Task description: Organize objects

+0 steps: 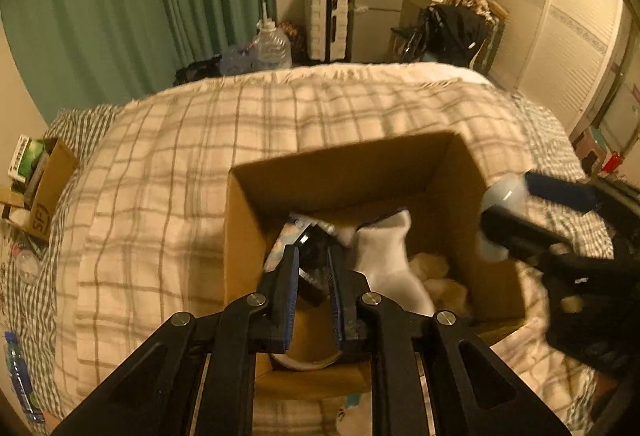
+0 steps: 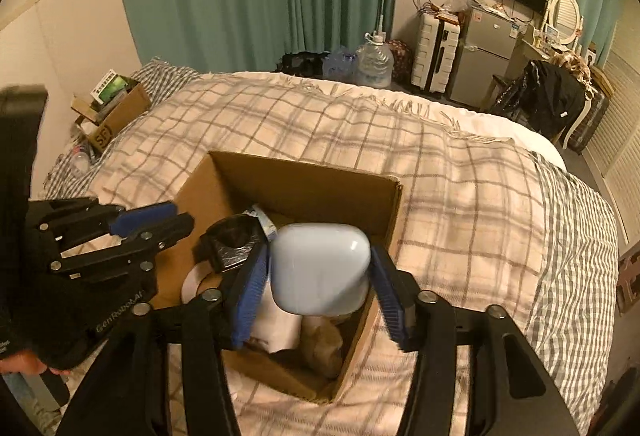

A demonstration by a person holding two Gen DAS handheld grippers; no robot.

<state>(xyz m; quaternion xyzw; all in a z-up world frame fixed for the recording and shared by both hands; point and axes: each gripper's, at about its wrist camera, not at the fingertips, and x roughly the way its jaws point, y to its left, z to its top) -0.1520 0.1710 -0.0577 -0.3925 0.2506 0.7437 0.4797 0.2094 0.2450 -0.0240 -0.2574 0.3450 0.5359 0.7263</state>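
Observation:
An open cardboard box [image 1: 344, 160] [image 2: 308, 172] sits on the checked blanket of the bed. Inside lie a white sock [image 1: 384, 256], a tape roll [image 2: 192, 282], a black tape dispenser [image 2: 230, 238] and beige cloth [image 2: 324, 348]. My right gripper [image 2: 320, 276] is shut on a pale blue rounded case [image 2: 320, 268] and holds it above the box's right side; the case also shows in the left wrist view [image 1: 502, 196]. My left gripper [image 1: 314, 256] hangs over the box's left part, its fingers a little apart around the black dispenser [image 1: 316, 248]; contact is unclear.
A smaller cardboard box [image 2: 116, 112] with packets stands at the bed's far left corner. A water jug [image 2: 374, 64], a suitcase [image 2: 436, 52], a small fridge [image 2: 486, 52] and a chair with dark clothes [image 2: 552, 96] stand beyond the bed. Green curtains hang behind.

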